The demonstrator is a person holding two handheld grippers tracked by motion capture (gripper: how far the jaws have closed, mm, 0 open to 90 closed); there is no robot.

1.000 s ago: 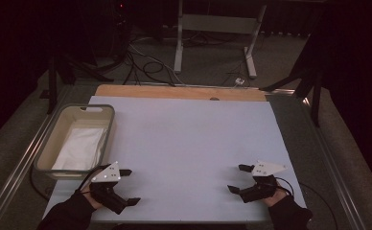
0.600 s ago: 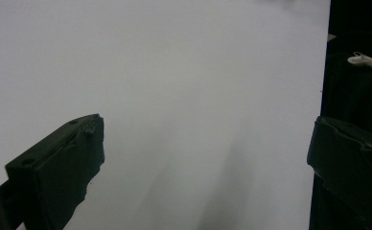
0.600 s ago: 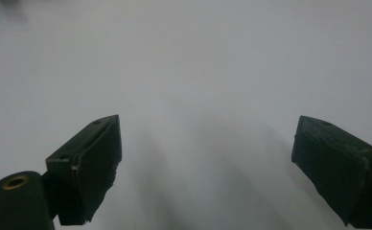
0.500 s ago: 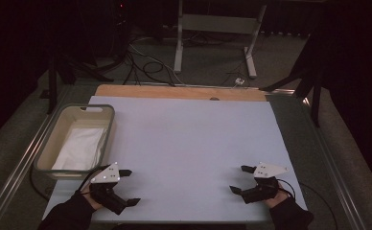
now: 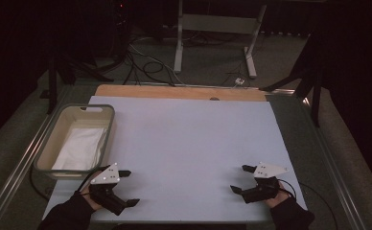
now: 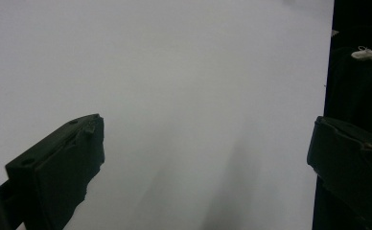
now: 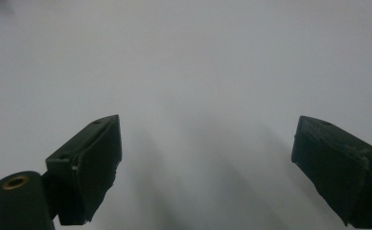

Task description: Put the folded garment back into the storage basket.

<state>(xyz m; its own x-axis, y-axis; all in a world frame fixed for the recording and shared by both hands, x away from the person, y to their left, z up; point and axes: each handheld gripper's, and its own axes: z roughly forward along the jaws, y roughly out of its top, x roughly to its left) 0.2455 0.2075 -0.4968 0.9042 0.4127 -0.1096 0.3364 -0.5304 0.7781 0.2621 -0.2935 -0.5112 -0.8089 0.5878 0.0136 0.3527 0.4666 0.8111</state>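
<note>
Work looked not yet begun: each hand-held gripper, left (image 5: 127,188) and right (image 5: 239,179), sat wide and empty on the tabletop (image 5: 189,143), white cloth (image 5: 80,148) resting in the bin (image 5: 108,128).

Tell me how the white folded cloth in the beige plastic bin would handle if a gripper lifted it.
The white folded cloth lies flat and softly creased, so it probably droops and unfolds when lifted. It looks thin, so likely light; one pinch should hold it.

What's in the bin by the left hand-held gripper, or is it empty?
Not empty: the bin holds a white cloth lying flat on its bottom. The left hand-held gripper is open beside it.
</note>
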